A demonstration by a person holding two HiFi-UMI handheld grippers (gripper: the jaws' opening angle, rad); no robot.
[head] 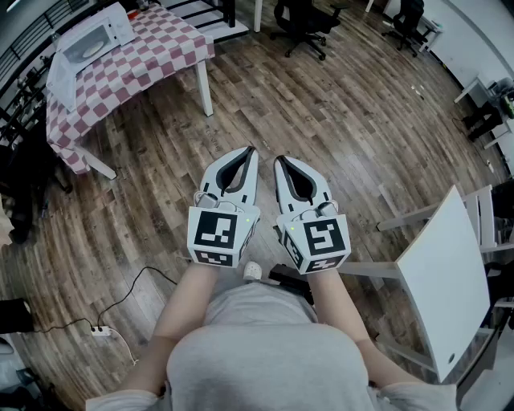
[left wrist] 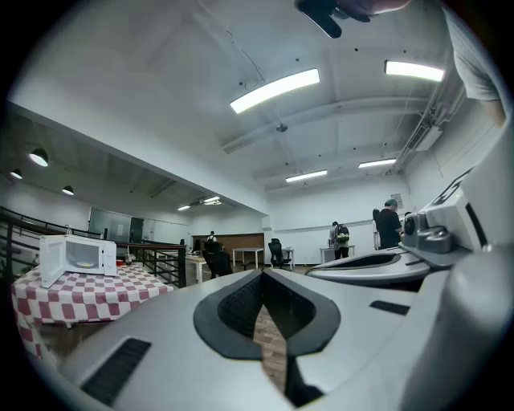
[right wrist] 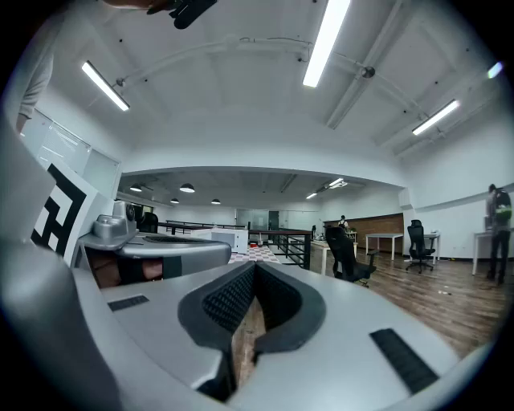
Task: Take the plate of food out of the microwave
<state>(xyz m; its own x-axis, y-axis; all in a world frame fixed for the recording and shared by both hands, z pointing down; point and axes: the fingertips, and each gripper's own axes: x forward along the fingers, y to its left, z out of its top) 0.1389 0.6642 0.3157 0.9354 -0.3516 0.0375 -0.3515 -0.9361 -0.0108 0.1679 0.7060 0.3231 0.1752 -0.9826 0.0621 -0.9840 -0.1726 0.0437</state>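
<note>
A white microwave (head: 96,38) stands with its door (head: 61,79) swung open on a red-and-white checkered table (head: 148,56), far off at the upper left in the head view. A pale plate (head: 92,49) shows inside it. In the left gripper view the microwave (left wrist: 78,257) sits small at the far left. My left gripper (head: 250,150) and right gripper (head: 279,160) are held side by side over the wooden floor, well short of the table. Both are shut with nothing between their fingers. The left gripper's tips (left wrist: 263,274) and the right gripper's tips (right wrist: 254,266) meet.
A white chair (head: 442,281) stands close at my right. A power strip with a cable (head: 100,330) lies on the floor at the lower left. Black office chairs (head: 305,20) stand at the far end, and people (left wrist: 389,225) stand in the distance.
</note>
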